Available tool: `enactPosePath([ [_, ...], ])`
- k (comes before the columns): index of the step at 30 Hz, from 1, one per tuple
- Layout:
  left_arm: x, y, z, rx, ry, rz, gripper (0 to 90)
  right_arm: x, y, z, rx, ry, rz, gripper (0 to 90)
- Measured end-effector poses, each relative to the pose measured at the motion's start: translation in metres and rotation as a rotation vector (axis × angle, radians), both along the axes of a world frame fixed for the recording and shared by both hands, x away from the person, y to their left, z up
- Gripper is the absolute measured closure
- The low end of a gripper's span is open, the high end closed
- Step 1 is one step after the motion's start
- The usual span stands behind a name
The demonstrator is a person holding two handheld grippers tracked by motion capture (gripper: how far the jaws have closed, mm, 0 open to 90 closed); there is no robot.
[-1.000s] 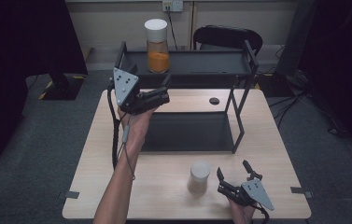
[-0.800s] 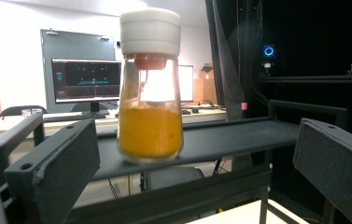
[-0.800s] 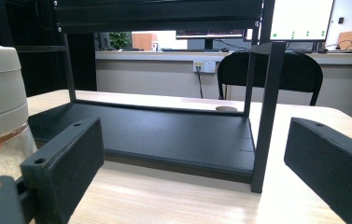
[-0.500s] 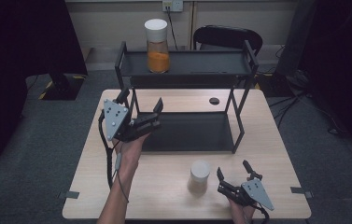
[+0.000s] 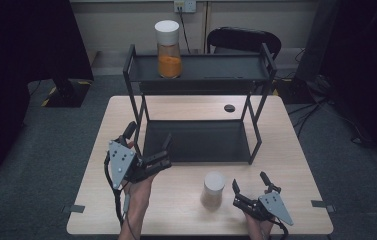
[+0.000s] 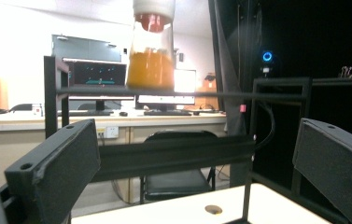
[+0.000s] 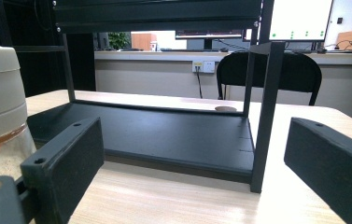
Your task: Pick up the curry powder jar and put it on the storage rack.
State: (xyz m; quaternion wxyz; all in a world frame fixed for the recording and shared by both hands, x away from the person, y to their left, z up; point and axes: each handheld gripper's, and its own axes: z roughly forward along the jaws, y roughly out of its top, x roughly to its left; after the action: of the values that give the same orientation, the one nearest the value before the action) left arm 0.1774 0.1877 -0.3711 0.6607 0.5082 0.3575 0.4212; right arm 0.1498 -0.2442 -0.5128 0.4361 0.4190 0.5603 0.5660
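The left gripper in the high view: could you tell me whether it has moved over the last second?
Yes. The left gripper has drawn back toward the person and down, from beside the orange jar's shelf level to the near edge of the rack's bottom shelf.

Black shelf (image 5: 201,75); orange-filled jar (image 5: 168,50), white lid; pale wood table (image 5: 176,205); black tongs (image 5: 148,145).

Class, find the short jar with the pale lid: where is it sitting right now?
In the high view the short jar stands on the table's near edge, in front of the black rack, just left of the right tongs.
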Motion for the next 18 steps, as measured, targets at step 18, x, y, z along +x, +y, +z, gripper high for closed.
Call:
enactPosePath([
  [18,-0.017,-0.010,-0.070,0.065,0.062,0.078,0.0,0.000,0.000,0.000,0.000,0.000,0.000,4.0],
])
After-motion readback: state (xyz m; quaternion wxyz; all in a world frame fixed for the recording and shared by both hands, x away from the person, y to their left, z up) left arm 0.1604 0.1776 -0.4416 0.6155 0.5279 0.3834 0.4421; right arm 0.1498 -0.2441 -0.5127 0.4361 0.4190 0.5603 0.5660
